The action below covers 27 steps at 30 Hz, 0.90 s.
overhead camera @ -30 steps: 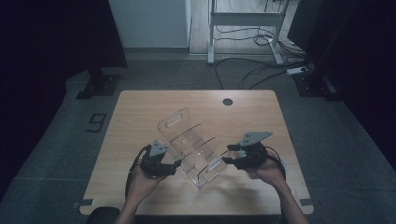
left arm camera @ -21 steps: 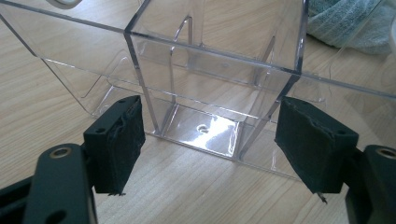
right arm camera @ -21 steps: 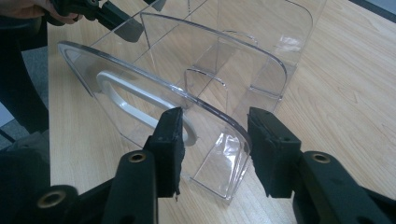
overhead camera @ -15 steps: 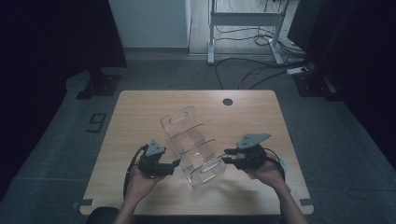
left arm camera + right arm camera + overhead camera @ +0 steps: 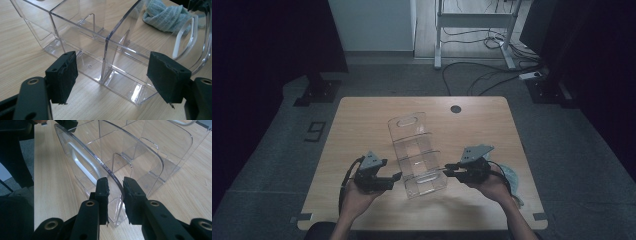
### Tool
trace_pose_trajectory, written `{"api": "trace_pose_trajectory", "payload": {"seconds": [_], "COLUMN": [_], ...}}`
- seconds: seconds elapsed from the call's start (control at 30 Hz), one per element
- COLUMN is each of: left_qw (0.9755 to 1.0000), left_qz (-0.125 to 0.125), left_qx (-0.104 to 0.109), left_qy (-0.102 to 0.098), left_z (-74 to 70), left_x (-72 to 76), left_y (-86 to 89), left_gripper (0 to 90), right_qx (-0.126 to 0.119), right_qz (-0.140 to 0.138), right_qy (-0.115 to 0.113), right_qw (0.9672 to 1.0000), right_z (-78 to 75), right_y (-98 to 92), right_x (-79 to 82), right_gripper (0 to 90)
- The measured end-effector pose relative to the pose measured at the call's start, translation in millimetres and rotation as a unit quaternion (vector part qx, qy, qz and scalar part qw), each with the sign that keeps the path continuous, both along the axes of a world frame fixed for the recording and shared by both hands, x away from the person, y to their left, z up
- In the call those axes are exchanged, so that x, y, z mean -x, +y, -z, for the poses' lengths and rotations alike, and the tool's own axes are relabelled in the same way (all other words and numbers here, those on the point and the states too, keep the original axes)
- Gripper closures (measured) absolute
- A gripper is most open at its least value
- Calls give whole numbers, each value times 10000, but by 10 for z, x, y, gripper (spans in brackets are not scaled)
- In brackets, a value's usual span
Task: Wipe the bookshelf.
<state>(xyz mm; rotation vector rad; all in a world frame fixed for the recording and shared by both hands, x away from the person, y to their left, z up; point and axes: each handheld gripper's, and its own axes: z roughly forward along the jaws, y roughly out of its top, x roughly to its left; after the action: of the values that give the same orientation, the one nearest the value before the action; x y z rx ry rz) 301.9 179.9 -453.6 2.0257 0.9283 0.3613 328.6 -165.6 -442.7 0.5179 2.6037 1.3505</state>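
Observation:
A clear plastic organiser (image 5: 417, 150) with several upright dividers lies along the middle of the wooden table (image 5: 362, 120). My left gripper (image 5: 398, 177) is at its near left side. In the left gripper view that gripper (image 5: 115, 72) is open wide, its pads on either side of a compartment wall (image 5: 103, 60) and clear of it. My right gripper (image 5: 447, 171) reaches in from the right. Its jaws (image 5: 116, 188) have just been closing around the curved edge of the organiser's end panel (image 5: 82, 155). A thin gap still shows beside one pad (image 5: 103, 187).
A blue-green cloth (image 5: 165, 15) lies bunched on the table behind the organiser, near the right hand (image 5: 512, 177). A round black cable hole (image 5: 455, 108) sits near the table's far edge. Beyond the table are a desk frame and cables (image 5: 477, 30) on the floor.
The right gripper's jaws have narrowed around the organiser's end panel. Both hands have stayed almost in place, and the left gripper's jaws look unchanged.

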Motion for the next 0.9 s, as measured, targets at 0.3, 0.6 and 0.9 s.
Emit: {"api": "trace_pose_trajectory", "payload": {"seconds": [0.3,0.6,0.9], "left_qw": [9997,9996,9997], "left_qz": [-216,-247,-85], "left_qx": [113,100,159], "left_qy": [-73,-58,-152], "left_z": [32,10,-97], "left_x": [-59,-57,10], "left_y": [3,47,164], "left_gripper": [264,267,246], "right_qx": [9,-5,-17], "right_qz": [-103,-298,-8], "right_qy": [38,75,30], "right_qw": [9999,9995,10000], "right_z": [-7,-3,4], "right_y": [-8,37,57], "right_x": [28,52,27], "right_gripper": [775,819,819]}}
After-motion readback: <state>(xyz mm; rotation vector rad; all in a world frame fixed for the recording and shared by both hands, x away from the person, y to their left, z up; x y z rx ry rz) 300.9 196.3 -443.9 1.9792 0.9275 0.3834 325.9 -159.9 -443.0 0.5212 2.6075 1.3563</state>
